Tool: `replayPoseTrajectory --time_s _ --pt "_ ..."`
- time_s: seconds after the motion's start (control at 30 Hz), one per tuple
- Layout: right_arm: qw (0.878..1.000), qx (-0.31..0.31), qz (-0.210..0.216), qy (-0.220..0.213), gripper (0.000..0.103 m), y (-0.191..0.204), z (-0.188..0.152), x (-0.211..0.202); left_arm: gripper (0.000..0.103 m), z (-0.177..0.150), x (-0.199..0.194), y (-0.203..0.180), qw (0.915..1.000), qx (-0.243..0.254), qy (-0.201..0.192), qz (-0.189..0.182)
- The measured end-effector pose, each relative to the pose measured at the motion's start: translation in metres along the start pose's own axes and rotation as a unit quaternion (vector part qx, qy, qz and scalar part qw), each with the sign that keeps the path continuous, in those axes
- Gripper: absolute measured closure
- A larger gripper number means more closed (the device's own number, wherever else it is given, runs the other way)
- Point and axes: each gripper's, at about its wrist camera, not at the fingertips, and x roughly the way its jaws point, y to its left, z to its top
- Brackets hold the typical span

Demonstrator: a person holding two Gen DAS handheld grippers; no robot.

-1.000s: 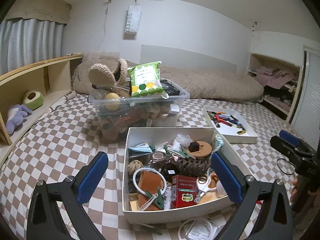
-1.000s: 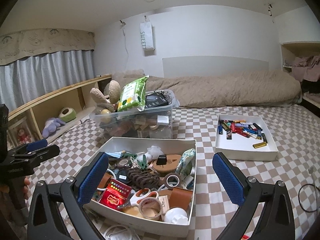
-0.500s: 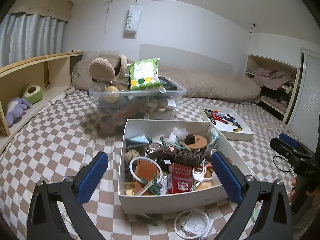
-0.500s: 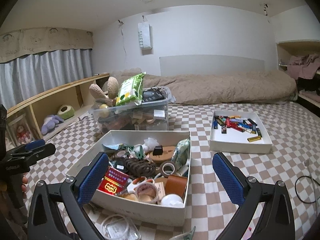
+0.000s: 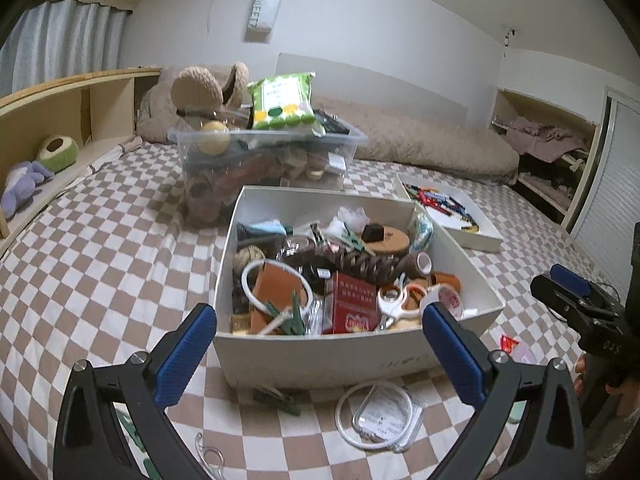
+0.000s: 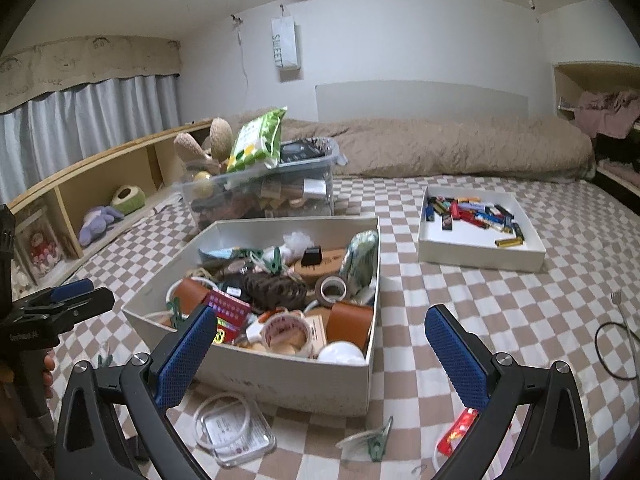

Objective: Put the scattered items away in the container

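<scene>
A white box (image 5: 320, 360) full of small items sits on the checkered bed; it also shows in the right wrist view (image 6: 288, 376). Loose items lie in front of it: a clear card pouch with a white cord (image 5: 380, 414) (image 6: 236, 430), a green clip (image 5: 276, 396) (image 6: 378, 442) and a red wrapper (image 5: 508, 344) (image 6: 458, 430). My left gripper (image 5: 320, 354) is open and empty, just before the box's near wall. My right gripper (image 6: 320, 354) is open and empty, over the box's near right corner.
A clear bin (image 5: 264, 160) piled with toys and a green packet stands behind the box. A white tray of small colourful items (image 6: 478, 228) lies to the right. A black cable and a fork (image 6: 620, 340) lie at far right. A wooden shelf (image 5: 60, 128) runs along the left.
Both grippers have pulled back and tilted down, so the loose pouch, clip and red wrapper in front of the box came into view. Both stayed open.
</scene>
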Motion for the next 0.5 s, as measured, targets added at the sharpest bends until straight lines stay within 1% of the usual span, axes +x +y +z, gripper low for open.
replayPoseTrajectory --time_s 0.5 --pt "0.998 -0.003 -0.008 0.059 0.0 -0.001 -0.042 0.008 0.0 -0.06 0.01 -0.003 0.9979 0.005 0.065 0.004"
